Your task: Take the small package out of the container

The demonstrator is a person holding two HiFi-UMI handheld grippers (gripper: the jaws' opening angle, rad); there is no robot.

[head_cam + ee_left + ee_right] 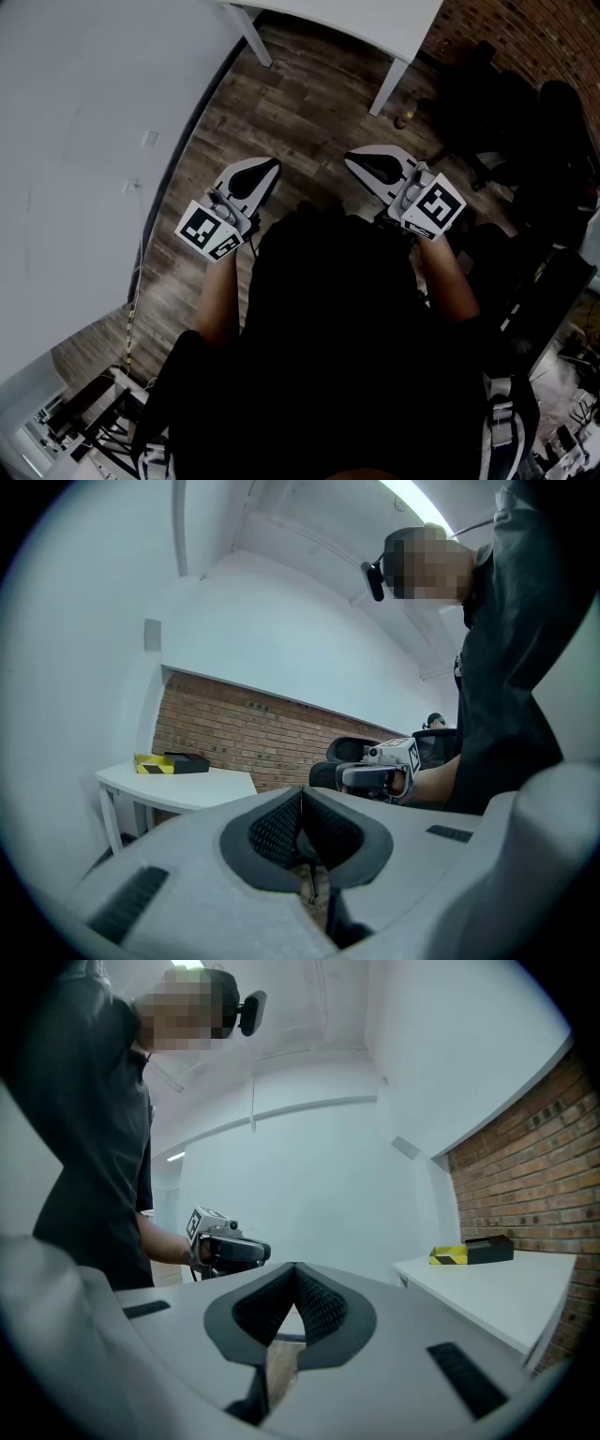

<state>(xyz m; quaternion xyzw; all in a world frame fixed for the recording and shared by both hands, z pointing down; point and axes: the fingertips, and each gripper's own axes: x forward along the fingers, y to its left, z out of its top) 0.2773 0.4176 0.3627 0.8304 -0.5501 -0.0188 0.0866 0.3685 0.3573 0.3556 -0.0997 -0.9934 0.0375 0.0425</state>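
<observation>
Well, from the head view I judge that the task is not begun. I hold the left gripper (pixel 265 169) in front of the body, above the wooden floor (pixel 309 103). Its fingers (pixel 272 832) are pressed together and nothing is between them. The right gripper (pixel 361 161) is beside it, a little apart and at the same height. Its own view shows its fingers (pixel 323 1307) also pressed together and empty. Further to the right in that view stands a white bench (pixel 487 1288), well apart from both grippers. On it lie a yellow-black striped item (pixel 448 1256) and, just beside it, a black box (pixel 489 1249). The small package I see in no view. I cannot tell if the black box is the container. So everything is left to do: to reach the bench, find the package and lift it out.
</observation>
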